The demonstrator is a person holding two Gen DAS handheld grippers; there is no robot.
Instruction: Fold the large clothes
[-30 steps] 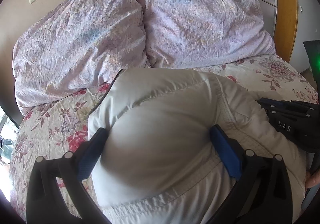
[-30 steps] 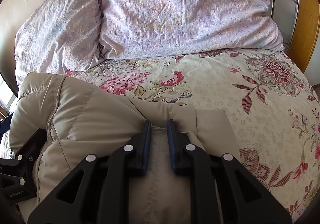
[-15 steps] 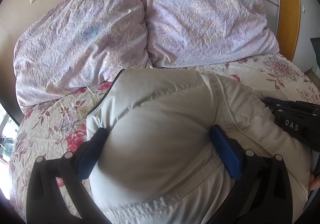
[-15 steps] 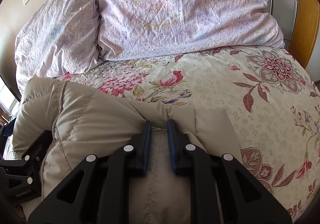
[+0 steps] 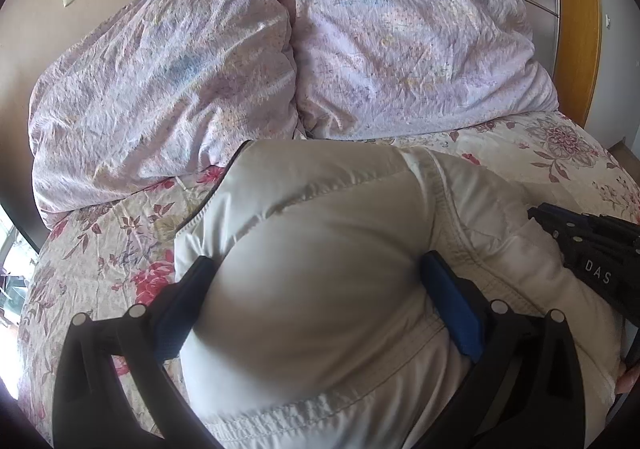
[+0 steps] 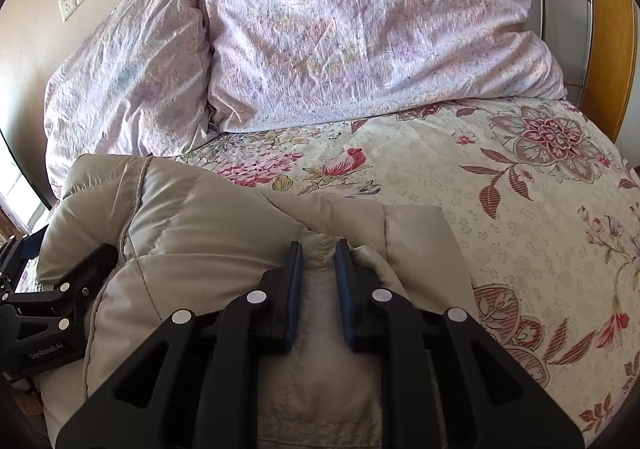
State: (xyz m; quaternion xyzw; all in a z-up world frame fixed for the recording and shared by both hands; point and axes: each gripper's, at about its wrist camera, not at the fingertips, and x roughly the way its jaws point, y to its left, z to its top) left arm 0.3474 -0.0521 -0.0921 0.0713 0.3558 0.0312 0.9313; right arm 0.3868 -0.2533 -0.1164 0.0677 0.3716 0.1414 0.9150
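In the left wrist view, the white letters "DAS" stood on the black body of the right gripper (image 5: 592, 245), at the right edge of the picture; whether more letters followed or came before them could not be told. In the right wrist view, the white lettering "GenRobot.AI" stood on the black body of the left gripper (image 6: 52, 313), low at the left edge, slanting slightly upward. No other writing, number or sign could be read in either view: the wall plates behind the bed bore no legible marks, and the fabrics carried only floral print.
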